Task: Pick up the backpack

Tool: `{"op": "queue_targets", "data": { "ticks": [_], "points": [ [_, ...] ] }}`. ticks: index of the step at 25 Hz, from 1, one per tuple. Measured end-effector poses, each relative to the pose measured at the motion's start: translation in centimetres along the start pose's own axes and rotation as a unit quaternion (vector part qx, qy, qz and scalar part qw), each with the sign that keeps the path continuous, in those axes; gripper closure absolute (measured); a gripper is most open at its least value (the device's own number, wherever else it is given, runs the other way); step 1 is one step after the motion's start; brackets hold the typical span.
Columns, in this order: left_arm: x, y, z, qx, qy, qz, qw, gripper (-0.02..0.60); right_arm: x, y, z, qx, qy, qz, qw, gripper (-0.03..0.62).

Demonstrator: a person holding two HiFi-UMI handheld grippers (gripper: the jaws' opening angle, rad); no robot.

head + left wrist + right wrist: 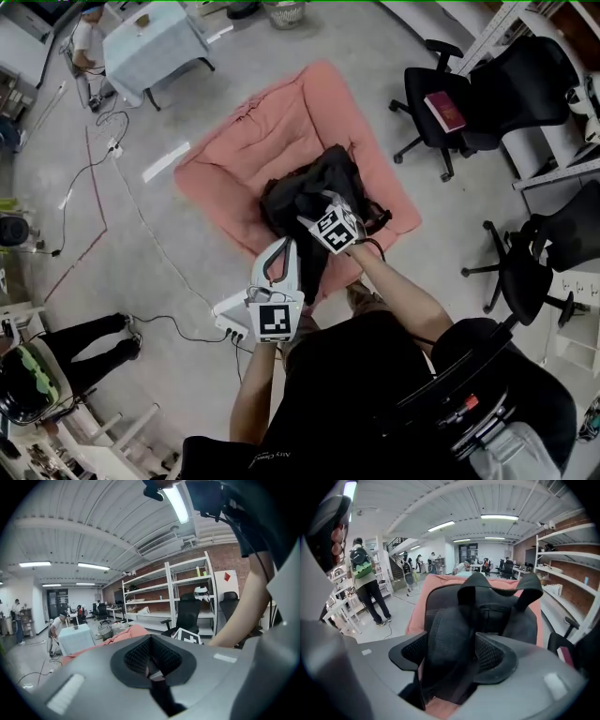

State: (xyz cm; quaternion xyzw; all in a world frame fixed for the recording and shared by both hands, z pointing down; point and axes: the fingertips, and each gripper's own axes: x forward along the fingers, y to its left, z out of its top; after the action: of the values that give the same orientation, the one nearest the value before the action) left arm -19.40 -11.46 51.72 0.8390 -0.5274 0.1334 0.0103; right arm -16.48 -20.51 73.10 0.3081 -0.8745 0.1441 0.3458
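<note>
— What's closest to the lens?

— The person's black top (356,394), filling the bottom of the head view, with two bare forearms reaching out from it. The left gripper (284,247), white with a square-marker cube, is the nearer of the two tools.

— How do its jaws stand?

— Pressed together in the left gripper view (151,665). Whether anything thin is pinched there, I cannot tell. It points over the room towards white metal shelving (168,597).

— And the right gripper (317,204)?

— Its jaws are spread wide. In the right gripper view (452,654) a black padded shoulder strap (449,634) runs up between the two pads, but they are not clamped on it.

— Where is the bag itself?

— The black fabric backpack (309,183) lies on a salmon-pink padded floor mat (281,122), near the mat's nearer edge, on the grey concrete floor (169,244). The right gripper is right over it, and the bag fills the middle of that gripper's view (492,609).

— Anything beside it?

— A black office chair (441,122), well apart, with a dark red book (444,111) on its seat.
</note>
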Motion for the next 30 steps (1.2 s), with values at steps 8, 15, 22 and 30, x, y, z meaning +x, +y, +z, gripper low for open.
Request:
{"op": "queue_targets", "data": {
  "ticks": [8,15,22,30],
  "points": [
    [-0.4,1.1,-3.3,-0.034,0.037,0.023,0.9985,0.580,0.2,-0.1,-0.2,0.014,0.029,0.007,0.999,0.380],
    [1.7,-3.3,-8.3,-0.057,0.084,-0.039,0.9941,0.580,-3.9,2.7,-1.3,0.084,0.016,0.115,0.990,0.480],
    [1.8,-10.3,-12.9,-0.048,0.112,-0.097,0.9878,0.514,-10.8,5.4,-1.0,0.180,0.010,0.277,0.944,0.494],
    [6.4,-14.4,-15.8,-0.095,0.145,-0.145,0.9741,0.354,-14.0,4.7,-1.0,0.156,-0.009,0.317,0.936,0.519]
  ]
}}
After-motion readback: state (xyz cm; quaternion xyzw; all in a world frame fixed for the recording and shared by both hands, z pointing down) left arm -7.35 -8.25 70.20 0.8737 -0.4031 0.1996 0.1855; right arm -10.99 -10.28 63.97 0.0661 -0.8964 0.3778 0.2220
